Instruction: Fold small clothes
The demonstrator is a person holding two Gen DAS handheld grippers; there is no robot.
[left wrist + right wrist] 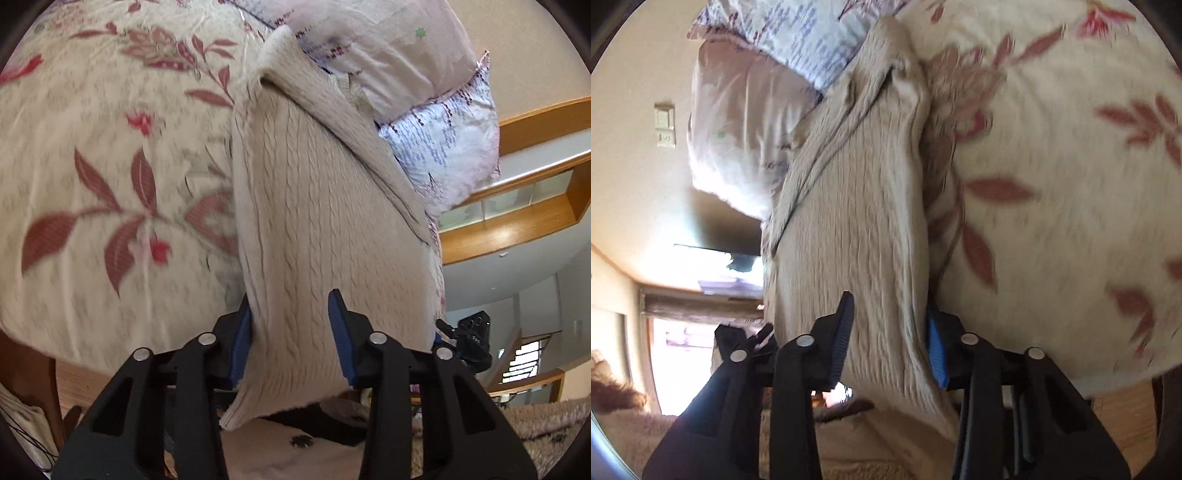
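I had the beige cable-knit sweater [314,206] clamped in both tools: left gripper [291,332] and right gripper [890,332] each pinched a near edge. Its long axis ran straight away from me over the floral bedspread [92,155], neither hand nearer.

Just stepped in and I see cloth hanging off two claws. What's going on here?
A person is working a beige cable-knit sweater with a handheld claw in each hand. The left claw and the right claw each have an edge of the knit between their fingers, apparently clamped. The garment stretches from them toward the floral bedspread and the pillows at its far end. No finished fold shows yet.
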